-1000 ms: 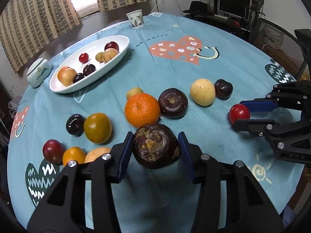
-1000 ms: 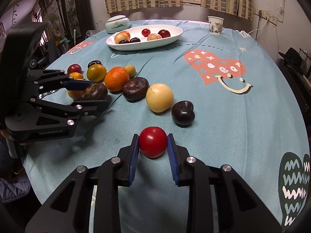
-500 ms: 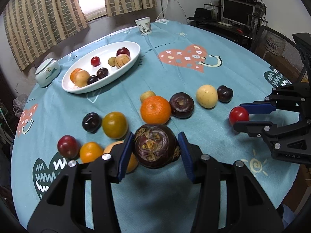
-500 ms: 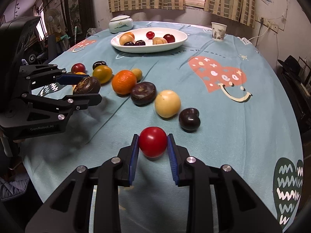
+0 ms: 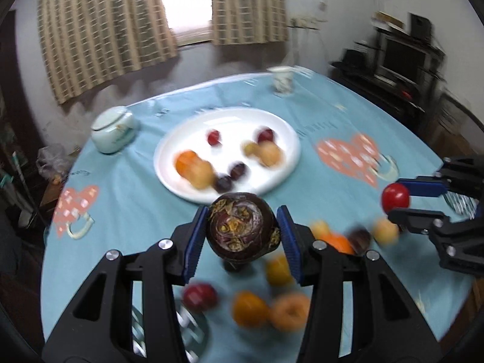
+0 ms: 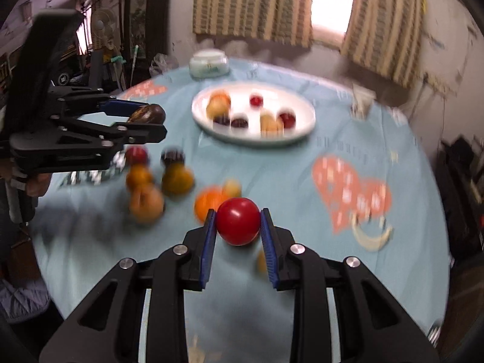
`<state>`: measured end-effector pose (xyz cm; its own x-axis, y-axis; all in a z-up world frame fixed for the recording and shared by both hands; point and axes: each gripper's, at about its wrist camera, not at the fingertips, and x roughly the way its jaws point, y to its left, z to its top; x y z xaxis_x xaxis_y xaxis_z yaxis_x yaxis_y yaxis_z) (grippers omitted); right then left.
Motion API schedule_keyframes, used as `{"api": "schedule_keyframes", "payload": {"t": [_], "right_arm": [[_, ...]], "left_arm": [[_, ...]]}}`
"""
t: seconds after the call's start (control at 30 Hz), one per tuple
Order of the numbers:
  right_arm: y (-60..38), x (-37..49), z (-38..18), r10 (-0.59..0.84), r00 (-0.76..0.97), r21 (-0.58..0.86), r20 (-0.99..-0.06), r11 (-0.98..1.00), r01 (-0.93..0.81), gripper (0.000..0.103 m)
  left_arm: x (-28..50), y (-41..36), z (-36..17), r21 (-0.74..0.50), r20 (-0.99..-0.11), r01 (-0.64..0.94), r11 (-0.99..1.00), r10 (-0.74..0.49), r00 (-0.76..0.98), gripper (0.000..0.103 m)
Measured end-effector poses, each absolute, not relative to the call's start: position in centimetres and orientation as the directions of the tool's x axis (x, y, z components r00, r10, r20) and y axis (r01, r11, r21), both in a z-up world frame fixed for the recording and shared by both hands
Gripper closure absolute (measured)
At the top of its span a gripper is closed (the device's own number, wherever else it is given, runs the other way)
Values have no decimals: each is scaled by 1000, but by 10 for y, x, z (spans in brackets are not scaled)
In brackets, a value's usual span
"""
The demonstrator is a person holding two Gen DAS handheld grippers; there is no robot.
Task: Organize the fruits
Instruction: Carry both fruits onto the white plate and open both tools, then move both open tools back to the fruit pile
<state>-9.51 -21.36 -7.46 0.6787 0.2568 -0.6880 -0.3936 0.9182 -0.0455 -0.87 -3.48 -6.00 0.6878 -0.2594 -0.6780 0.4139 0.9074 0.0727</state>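
Observation:
My left gripper [image 5: 242, 227] is shut on a dark purple fruit [image 5: 242, 227] and holds it above the table, just short of the white oval plate [image 5: 284, 130]. The plate holds several small fruits. My right gripper [image 6: 238, 225] is shut on a red round fruit [image 6: 238, 225], also lifted above the table. In the left wrist view the right gripper [image 5: 396, 201] is at the right edge with the red fruit [image 5: 394, 196]. In the right wrist view the left gripper [image 6: 148, 118] is at the left with the purple fruit [image 6: 148, 114]. The plate [image 6: 305, 121] lies beyond both.
Several loose fruits lie on the blue tablecloth below the grippers, among them an orange [image 6: 208, 202] and a yellow-green fruit [image 6: 177, 180]. A pale lidded pot [image 5: 112, 133] and a paper cup [image 5: 281, 80] stand beyond the plate. Both views are motion-blurred.
Both grippers have risen off the table with their fruits and moved forward toward the plate. The loose fruits now lie below and behind the fingertips.

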Motion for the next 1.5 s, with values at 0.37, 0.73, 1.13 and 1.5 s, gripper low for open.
{"api": "schedule_keyframes", "payload": {"t": [0.37,0.73,1.13,1.5], "right_arm": [[-190,89,-67,281,681,99,-676,951,-294,73],[-194,133,-79,293,679,209,-673,956,-206,34],[-231,-33,-73,451,750,371,-483,882,-291,34],[-217,-81,-115,537,670,409,-513,839,-360,33]], "left_arm": [[129,-41,-83,30,-748,259,966,-150,647,55],[135,-30,-84,3,-730,245,969,-166,663,42],[1,25,-74,-57,-635,269,961,-243,733,20],[-18,29,-116,-141,-636,304,942,-322,702,19]]}}
